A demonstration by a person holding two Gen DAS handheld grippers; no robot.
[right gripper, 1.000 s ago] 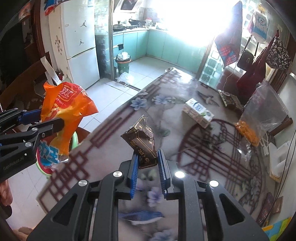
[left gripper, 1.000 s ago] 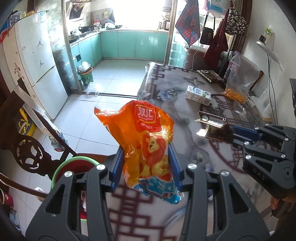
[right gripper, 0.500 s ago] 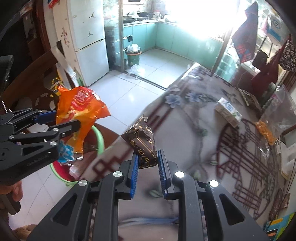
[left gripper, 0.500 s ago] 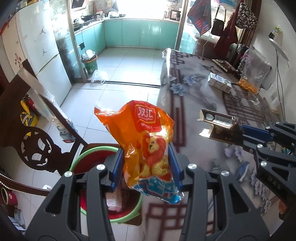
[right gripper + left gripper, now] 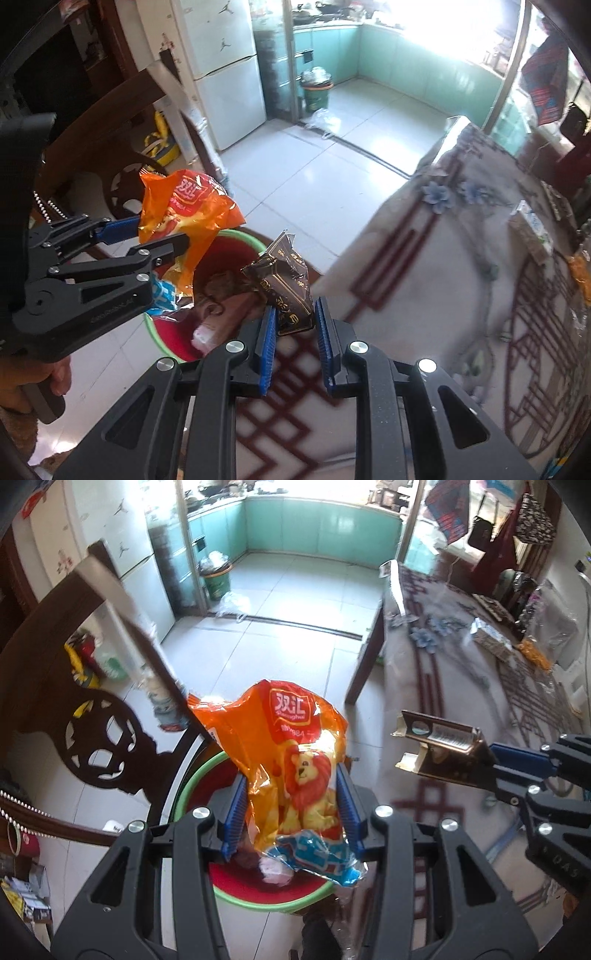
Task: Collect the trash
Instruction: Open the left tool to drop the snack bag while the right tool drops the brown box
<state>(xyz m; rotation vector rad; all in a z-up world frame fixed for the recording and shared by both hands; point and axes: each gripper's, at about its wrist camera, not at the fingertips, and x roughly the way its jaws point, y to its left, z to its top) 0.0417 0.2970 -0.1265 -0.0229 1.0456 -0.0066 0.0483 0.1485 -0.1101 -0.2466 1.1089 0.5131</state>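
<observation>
My left gripper (image 5: pixel 293 812) is shut on an orange snack bag with a lion print (image 5: pixel 291 764) and holds it above a green-rimmed red trash bin (image 5: pixel 258 897) on the floor. The same bag (image 5: pixel 184 210) and bin (image 5: pixel 166 328) show in the right wrist view, left of centre. My right gripper (image 5: pixel 293 325) is shut on a dark brown wrapper (image 5: pixel 286 288) and hangs over the table edge, beside the bin. In the left wrist view that wrapper (image 5: pixel 436 749) sits at the right.
A dark carved wooden chair (image 5: pixel 99 734) stands left of the bin. The table with a patterned cloth (image 5: pixel 461 266) is on the right, with a small carton (image 5: pixel 491 638) and a clear bag (image 5: pixel 546 635) at its far end. Tiled floor lies ahead.
Both grippers have moved left off the table with their wrappers still held. The trash bin has come into view directly under the orange bag.
</observation>
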